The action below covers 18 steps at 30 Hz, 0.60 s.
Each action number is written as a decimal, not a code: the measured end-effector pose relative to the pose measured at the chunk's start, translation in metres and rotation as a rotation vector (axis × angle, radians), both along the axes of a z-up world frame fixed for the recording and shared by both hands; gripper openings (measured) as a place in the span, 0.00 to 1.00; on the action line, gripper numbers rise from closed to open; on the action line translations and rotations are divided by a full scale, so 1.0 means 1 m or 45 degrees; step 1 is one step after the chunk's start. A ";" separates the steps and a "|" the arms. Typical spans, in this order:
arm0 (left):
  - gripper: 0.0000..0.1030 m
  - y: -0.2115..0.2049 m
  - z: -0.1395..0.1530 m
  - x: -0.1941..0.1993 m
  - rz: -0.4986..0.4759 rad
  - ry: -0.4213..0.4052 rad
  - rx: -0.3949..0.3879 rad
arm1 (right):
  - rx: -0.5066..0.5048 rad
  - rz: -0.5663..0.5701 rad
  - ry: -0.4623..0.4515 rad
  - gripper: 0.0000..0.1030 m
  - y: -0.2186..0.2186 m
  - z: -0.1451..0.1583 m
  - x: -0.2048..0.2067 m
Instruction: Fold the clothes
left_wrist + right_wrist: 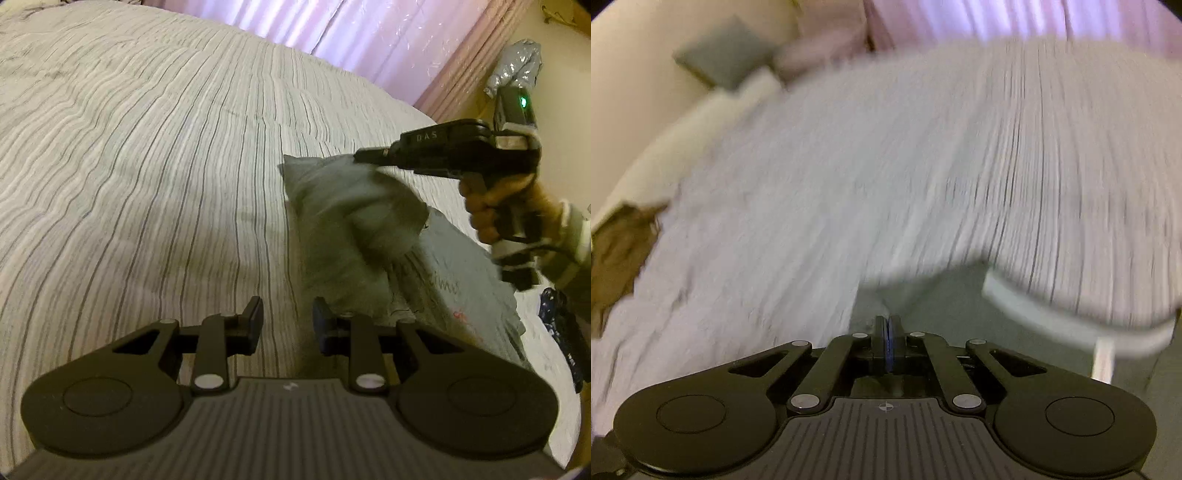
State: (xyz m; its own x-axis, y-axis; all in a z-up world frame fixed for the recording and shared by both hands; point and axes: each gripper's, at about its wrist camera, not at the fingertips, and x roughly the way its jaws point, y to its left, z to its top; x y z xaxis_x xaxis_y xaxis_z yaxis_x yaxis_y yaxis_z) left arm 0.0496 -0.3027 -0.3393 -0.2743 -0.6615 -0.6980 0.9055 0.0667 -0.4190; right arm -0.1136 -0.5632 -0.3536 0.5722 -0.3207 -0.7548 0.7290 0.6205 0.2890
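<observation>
**A:** What surface was under everything?

**B:** Pale bedding with thin dark stripes (147,166) covered the whole bed, and pink curtains (351,37) hung behind its far edge. A silvery crinkled bag (517,70) sat by the yellowish wall to the right.

**A:** And where was the clothing?

**B:** The grey-green cotton garment (461,280) lay on the right part of the bed. Most of it rested flat on the stripes, with some faint writing and a small red mark on the flat part. One end was lifted off the bed, blurred, and hung from the right gripper (360,157).

**A:** So that tool had hold of it?

**B:** Yes. In the right wrist view the two black fingers (882,343) were pressed together, and grey-green fabric lay directly around and beyond them. From the left wrist view a hand (495,206) gripped the tool's black handle, with a green light glowing on its upper body.

**A:** What about the left gripper (288,321)?

**B:** Its fingers stood apart with nothing between them. It was held above the bedding, just beside the near left edge of the garment, without touching it as far as I could tell.

**A:** Anything else in sight?

**B:** A dark blue patterned cloth (557,325) lay at the bed's right edge. The right wrist view was heavily blurred; it showed a brown crumpled cloth (620,247) at the far left and a grey square cushion (724,55) against the wall.
</observation>
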 end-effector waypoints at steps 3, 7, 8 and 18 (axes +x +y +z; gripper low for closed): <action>0.23 -0.003 -0.004 -0.002 -0.007 -0.007 0.035 | 0.058 -0.084 0.133 0.02 -0.015 -0.019 -0.007; 0.23 -0.008 -0.002 -0.003 -0.016 -0.008 0.039 | 0.136 -0.210 0.018 0.25 -0.010 -0.014 -0.051; 0.23 -0.010 -0.002 -0.003 -0.018 -0.004 0.038 | 0.169 -0.232 -0.013 0.40 -0.002 -0.010 -0.063; 0.23 -0.015 0.008 -0.009 -0.027 -0.015 0.060 | 0.714 -0.364 -0.294 0.48 0.094 -0.042 -0.110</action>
State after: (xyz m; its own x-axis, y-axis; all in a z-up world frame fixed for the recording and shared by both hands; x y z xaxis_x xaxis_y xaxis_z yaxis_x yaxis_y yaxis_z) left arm 0.0406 -0.3177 -0.3318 -0.2794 -0.6220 -0.7315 0.9120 0.0664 -0.4048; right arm -0.2235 -0.4692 -0.3956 0.6899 -0.0789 -0.7196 0.7231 0.1225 0.6798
